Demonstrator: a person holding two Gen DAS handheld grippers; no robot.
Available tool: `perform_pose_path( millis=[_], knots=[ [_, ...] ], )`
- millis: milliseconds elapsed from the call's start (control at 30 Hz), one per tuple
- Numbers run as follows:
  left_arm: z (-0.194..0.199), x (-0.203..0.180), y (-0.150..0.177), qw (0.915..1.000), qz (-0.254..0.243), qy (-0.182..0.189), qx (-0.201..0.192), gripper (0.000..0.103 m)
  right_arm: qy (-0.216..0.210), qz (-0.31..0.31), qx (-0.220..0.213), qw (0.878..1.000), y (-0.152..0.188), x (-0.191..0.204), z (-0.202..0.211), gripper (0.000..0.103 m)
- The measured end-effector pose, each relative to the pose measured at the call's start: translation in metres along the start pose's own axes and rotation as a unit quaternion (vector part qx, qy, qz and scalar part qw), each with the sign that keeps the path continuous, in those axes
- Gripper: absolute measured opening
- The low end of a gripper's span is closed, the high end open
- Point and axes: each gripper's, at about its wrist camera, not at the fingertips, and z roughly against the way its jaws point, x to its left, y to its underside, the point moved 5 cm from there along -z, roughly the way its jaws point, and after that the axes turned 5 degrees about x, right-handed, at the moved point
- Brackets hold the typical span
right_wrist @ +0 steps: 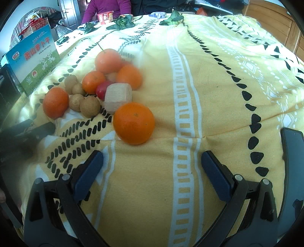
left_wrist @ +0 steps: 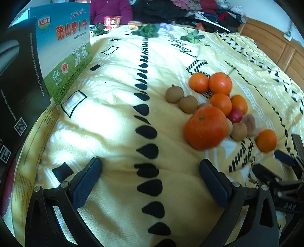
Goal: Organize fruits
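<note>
A pile of fruit lies on a yellow patterned blanket (left_wrist: 114,117). It holds several oranges, brown longans (left_wrist: 174,93), a small red fruit (left_wrist: 235,115) and a pale beige chunk (right_wrist: 118,98). In the left wrist view the biggest orange (left_wrist: 206,127) sits ahead and right of my open left gripper (left_wrist: 150,182). In the right wrist view a lone orange (right_wrist: 134,123) rests just ahead and left of my open right gripper (right_wrist: 152,171). Nothing is between either pair of fingers. The left gripper's tip (right_wrist: 38,131) shows blurred at the left edge of the right wrist view.
A blue and green printed box (left_wrist: 66,49) and a black box (left_wrist: 17,91) stand at the left. Green leafy vegetables (left_wrist: 148,30) and a red cup (left_wrist: 112,21) lie at the far edge, where a person in a purple top (left_wrist: 110,9) sits. A dark phone-like object (right_wrist: 292,152) lies at the right.
</note>
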Motion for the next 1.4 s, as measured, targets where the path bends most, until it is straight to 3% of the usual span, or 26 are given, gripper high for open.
perform_pose_path(
  millis=[133, 233, 367, 533, 733, 867, 933, 1000, 1033, 1200, 1333, 1400],
  knots=[
    [0.009, -0.002, 0.01, 0.9997, -0.024, -0.009, 0.006, 0.102, 0.0, 0.0, 0.0, 1.0, 0.0, 0.0, 0.0, 0.103],
    [0.018, 0.0, 0.013, 0.9997, -0.023, -0.006, 0.009, 0.096, 0.0, 0.0, 0.0, 1.0, 0.0, 0.0, 0.0, 0.103],
    [0.03, -0.005, 0.003, 0.9993, -0.006, 0.036, 0.001, 0.074, 0.001, 0.0, 0.0, 1.0, 0.0, 0.0, 0.0, 0.103],
    [0.036, -0.025, -0.023, 0.9965, -0.017, 0.076, -0.031, 0.075, 0.001, 0.0, -0.001, 1.0, 0.0, 0.002, 0.0, 0.103],
    [0.003, -0.027, -0.036, 0.991, 0.004, 0.132, -0.025, 0.077, -0.001, -0.001, -0.001, 1.0, 0.001, 0.001, 0.0, 0.103],
    [-0.005, -0.033, -0.039, 0.9909, -0.006, 0.134, -0.014, 0.074, -0.004, -0.002, 0.0, 1.0, 0.0, -0.001, 0.0, 0.103],
    [-0.006, -0.035, -0.039, 0.9907, -0.01, 0.135, -0.005, 0.069, -0.002, -0.001, 0.003, 1.0, 0.0, 0.0, 0.0, 0.103],
    [-0.004, -0.039, -0.04, 0.9875, -0.019, 0.157, -0.003, 0.047, -0.003, -0.001, 0.008, 1.0, -0.001, -0.001, 0.0, 0.103],
    [-0.003, -0.04, -0.041, 0.987, -0.019, 0.159, -0.002, 0.047, -0.008, -0.002, 0.01, 1.0, -0.001, -0.001, 0.0, 0.103],
    [0.011, -0.028, -0.032, 0.9859, -0.003, 0.163, -0.038, 0.047, -0.055, -0.014, -0.009, 0.998, 0.003, -0.008, 0.011, 0.103],
    [0.044, -0.008, -0.013, 0.9905, 0.014, 0.127, -0.052, 0.047, -0.063, 0.005, -0.029, 0.998, 0.006, -0.006, 0.029, 0.103],
    [0.061, 0.001, -0.006, 0.9923, 0.011, 0.108, -0.059, 0.047, -0.061, 0.026, -0.059, 0.996, 0.005, -0.001, 0.05, 0.103]
  ],
)
